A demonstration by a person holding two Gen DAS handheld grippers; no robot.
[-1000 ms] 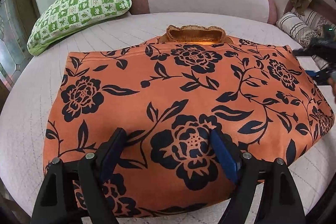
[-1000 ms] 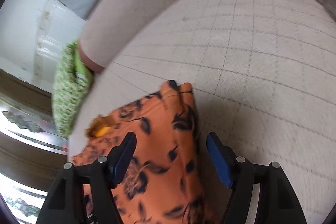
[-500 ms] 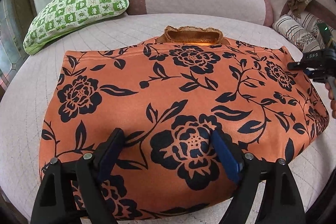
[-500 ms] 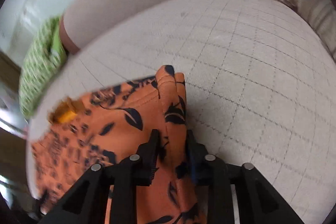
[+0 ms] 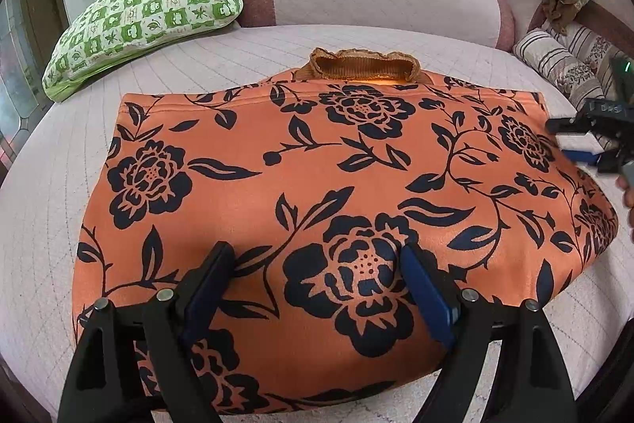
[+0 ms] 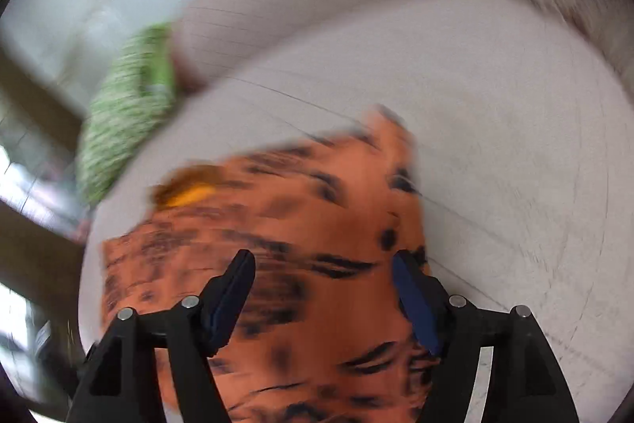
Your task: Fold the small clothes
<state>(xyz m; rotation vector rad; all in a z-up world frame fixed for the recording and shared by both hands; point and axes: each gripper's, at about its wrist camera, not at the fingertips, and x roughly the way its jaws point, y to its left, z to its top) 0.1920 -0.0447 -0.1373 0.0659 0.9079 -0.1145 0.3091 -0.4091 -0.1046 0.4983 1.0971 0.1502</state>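
You see an orange garment (image 5: 317, 177) printed with dark navy flowers, leaves and vines; its ribbed collar (image 5: 362, 64) is a browner orange. Your left gripper (image 5: 317, 280) is black with blue pads, as is your right gripper (image 6: 323, 288). The bedspread (image 5: 59, 193) is pale pinkish white with a thin quilted grid. The pillow (image 5: 146, 10) carries green and cream checks with small leaf motifs. The rolled blanket (image 5: 562, 66) is cream with dark stripes.
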